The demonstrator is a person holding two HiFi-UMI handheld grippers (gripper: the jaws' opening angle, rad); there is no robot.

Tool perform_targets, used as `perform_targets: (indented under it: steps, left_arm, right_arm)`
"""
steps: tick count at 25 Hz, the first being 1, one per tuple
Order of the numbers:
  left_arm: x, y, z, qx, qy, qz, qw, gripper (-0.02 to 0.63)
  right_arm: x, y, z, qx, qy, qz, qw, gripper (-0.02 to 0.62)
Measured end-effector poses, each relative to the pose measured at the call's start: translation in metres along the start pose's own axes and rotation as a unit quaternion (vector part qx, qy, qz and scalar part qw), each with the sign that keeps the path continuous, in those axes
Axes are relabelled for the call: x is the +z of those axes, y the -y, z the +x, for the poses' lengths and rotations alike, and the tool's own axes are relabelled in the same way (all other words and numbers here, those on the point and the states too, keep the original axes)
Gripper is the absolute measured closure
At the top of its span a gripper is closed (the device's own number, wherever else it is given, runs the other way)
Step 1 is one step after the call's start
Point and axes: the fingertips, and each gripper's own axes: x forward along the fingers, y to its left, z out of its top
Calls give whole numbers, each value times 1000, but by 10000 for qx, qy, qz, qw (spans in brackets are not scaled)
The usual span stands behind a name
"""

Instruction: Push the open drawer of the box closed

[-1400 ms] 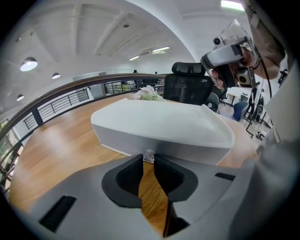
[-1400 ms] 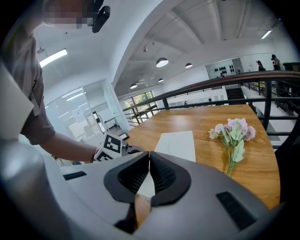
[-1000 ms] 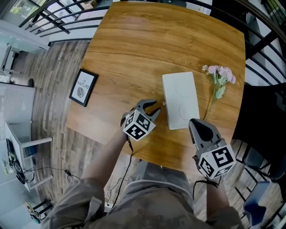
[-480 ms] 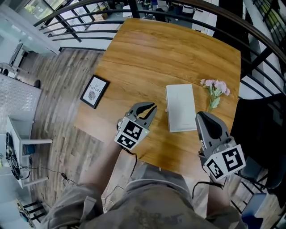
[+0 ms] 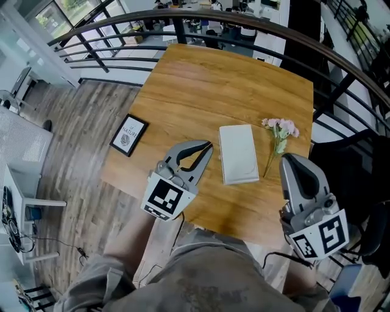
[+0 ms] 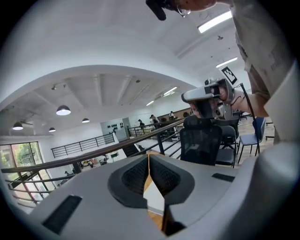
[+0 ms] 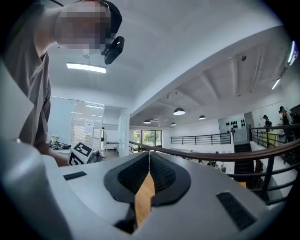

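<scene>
Nearest, the person's grey trousers (image 5: pixel 207 274) fill the bottom of the head view, at the near edge of the wooden worktop (image 5: pixel 201 85). The left tongs (image 5: pixel 208 146) hang over the near part of the worktop, their tips pointing far and right. The left gripper view shows their ribbed pads (image 6: pixel 140 174) closed tip to tip with nothing between them. The right tongs (image 5: pixel 293 159) are held off the worktop's near right corner. They too are closed and empty, the pads (image 7: pixel 160 172) meeting at the tip.

Between the two tongs and a little farther lies the white box (image 5: pixel 238 153), flat on the worktop with its long side running near to far. The left tongs' tips are just left of it, with bare wood between. From above it cannot be told whether the drawer is in.

Right of the box lies a pink flower sprig (image 5: pixel 279 129), and near the worktop's left edge a black-framed picture (image 5: pixel 129 135). Beyond the far edge runs a dark railing (image 5: pixel 201 15).
</scene>
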Motion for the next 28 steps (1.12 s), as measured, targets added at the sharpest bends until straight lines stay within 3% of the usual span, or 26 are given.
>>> perform_targets:
  steps: [5, 10, 15, 19, 24, 28]
  left_arm:
    - [60, 0, -28, 157, 666, 282, 9973, 583]
    - [83, 3, -52, 185, 769, 583, 9952, 583]
    - [79, 2, -68, 359, 855, 113, 9956, 583]
    - [67, 6, -76, 389, 747, 278, 9961, 583]
    - [48, 11, -82, 479, 654, -58, 9967, 583]
    - [39, 15, -86, 491, 556, 2, 9972, 583]
  right_arm:
    - [18, -6, -18, -157, 139, -198, 9996, 563]
    - [26, -19, -27, -54, 166, -382, 9991, 562]
    - [18, -34, -28, 99, -95, -567, 9983, 561]
    - [2, -41, -27, 151, -266, -576, 9979, 561]
    - [-20, -42, -24, 166, -469, -538, 9973, 563]
    - [-35, -42, -24, 159, -623, -430, 9970, 562]
